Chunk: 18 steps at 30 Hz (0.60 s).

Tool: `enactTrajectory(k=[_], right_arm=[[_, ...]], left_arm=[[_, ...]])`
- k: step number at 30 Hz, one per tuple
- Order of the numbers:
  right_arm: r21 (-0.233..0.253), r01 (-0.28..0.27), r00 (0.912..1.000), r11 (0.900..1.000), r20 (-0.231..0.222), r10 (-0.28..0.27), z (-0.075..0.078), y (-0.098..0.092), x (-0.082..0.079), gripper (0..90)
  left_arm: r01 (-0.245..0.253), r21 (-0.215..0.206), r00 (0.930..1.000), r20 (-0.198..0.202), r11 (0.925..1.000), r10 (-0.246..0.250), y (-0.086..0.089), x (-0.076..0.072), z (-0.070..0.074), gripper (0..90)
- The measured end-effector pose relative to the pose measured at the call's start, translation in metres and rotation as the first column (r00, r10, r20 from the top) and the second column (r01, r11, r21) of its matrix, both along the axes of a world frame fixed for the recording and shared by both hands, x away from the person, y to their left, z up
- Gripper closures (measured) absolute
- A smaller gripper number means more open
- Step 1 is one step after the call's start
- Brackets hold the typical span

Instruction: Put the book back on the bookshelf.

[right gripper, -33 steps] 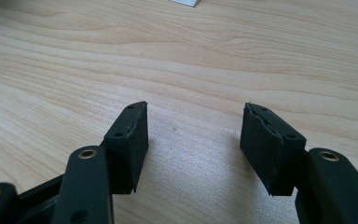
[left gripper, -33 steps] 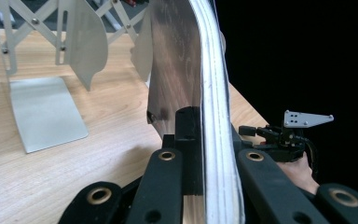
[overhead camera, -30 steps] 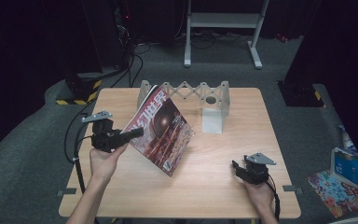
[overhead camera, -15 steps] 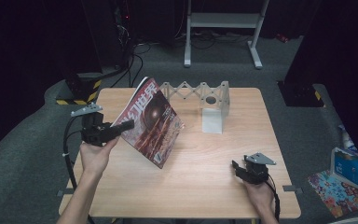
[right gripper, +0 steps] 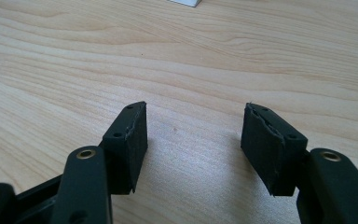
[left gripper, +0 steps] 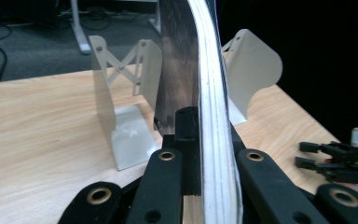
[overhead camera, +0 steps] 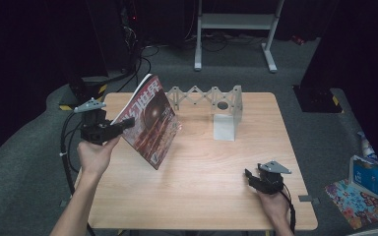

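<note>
Left gripper (overhead camera: 123, 124), left of frame: jaws clamped on magazine (overhead camera: 150, 120), held tilted above table (overhead camera: 202, 196); the magazine hides part of the rack (overhead camera: 211, 96). Right gripper (overhead camera: 248, 176), lower right: jaws wide apart, holding nothing, low over bare wood.

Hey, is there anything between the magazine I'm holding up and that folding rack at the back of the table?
Nothing visible. The left gripper holds the magazine in the air just left of the rack, with bare table between them. The right gripper rests open, well off to the near right.
</note>
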State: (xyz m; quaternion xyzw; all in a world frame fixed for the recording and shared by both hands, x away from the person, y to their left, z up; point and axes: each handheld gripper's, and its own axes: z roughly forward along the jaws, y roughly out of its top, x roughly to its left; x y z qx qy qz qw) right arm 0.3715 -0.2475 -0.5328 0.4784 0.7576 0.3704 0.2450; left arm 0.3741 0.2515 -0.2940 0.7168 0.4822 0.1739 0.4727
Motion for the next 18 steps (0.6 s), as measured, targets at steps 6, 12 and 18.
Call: enactTrajectory(k=[6, 12, 18], right_arm=[[0.000, -0.001, 1.0000, 1.000, 0.000, 0.001, 0.000, 0.000, 0.000, 40.8], [0.000, -0.002, 1.0000, 1.000, 0.000, 0.002, 0.000, 0.000, 0.000, 40.7], [-0.002, -0.005, 1.0000, 1.000, -0.001, 0.005, 0.000, 0.000, 0.000, 40.5]], left_arm=[[-0.028, 0.050, 0.9996, -0.007, 0.9984, 0.028, -0.003, 0.009, 0.005, 84.2], [-0.047, 0.084, 0.9988, -0.011, 0.9953, 0.048, -0.007, 0.021, 0.005, 84.2], [-0.045, 0.142, 0.9986, -0.021, 0.9889, 0.049, -0.015, 0.034, 0.004, 84.2]])
